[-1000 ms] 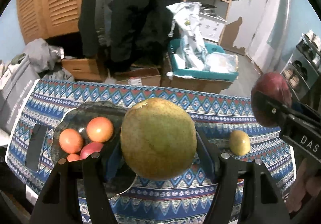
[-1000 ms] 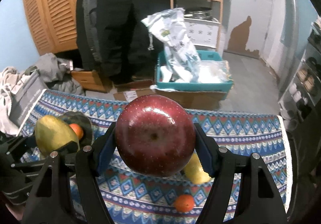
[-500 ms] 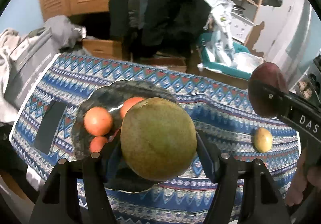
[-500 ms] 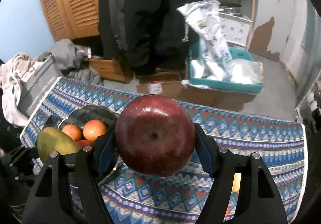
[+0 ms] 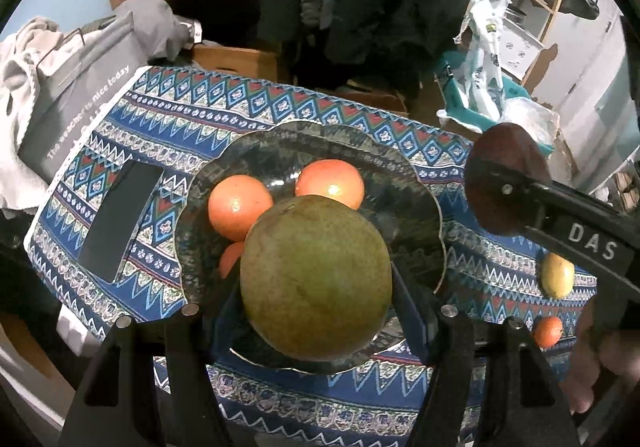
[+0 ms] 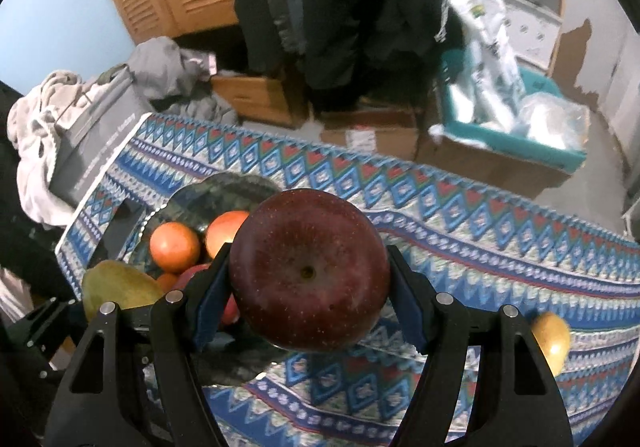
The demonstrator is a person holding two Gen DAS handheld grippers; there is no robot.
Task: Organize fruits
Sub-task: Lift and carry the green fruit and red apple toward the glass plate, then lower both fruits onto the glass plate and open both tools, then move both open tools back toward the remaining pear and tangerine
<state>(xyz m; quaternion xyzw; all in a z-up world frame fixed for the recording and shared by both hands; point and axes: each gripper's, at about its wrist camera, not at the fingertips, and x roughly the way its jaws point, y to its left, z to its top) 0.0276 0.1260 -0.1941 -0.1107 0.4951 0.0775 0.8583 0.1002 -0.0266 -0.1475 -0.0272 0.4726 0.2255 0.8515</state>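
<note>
Left hand-held gripper [image 5: 316, 311] is closed partway on a green mango [image 5: 316, 283], pads pressed to its sides, hanging over the near part of the dark glass plate [image 5: 416, 207]. Right hand-held gripper [image 6: 308, 311] grips a dark red apple [image 6: 308, 271] the same way — jaws only as wide as the fruit, just right of the plate. Oranges [image 5: 240, 211] already fill the plate's far left, so the mango is best lowered into the bare near side until it rests, then released gently; the apple likely follows beside it. One yellow fruit [image 5: 557, 274] and a small orange one [image 5: 548, 331] wait on the patterned desk [image 5: 280, 99] — well apart from the plate
</note>
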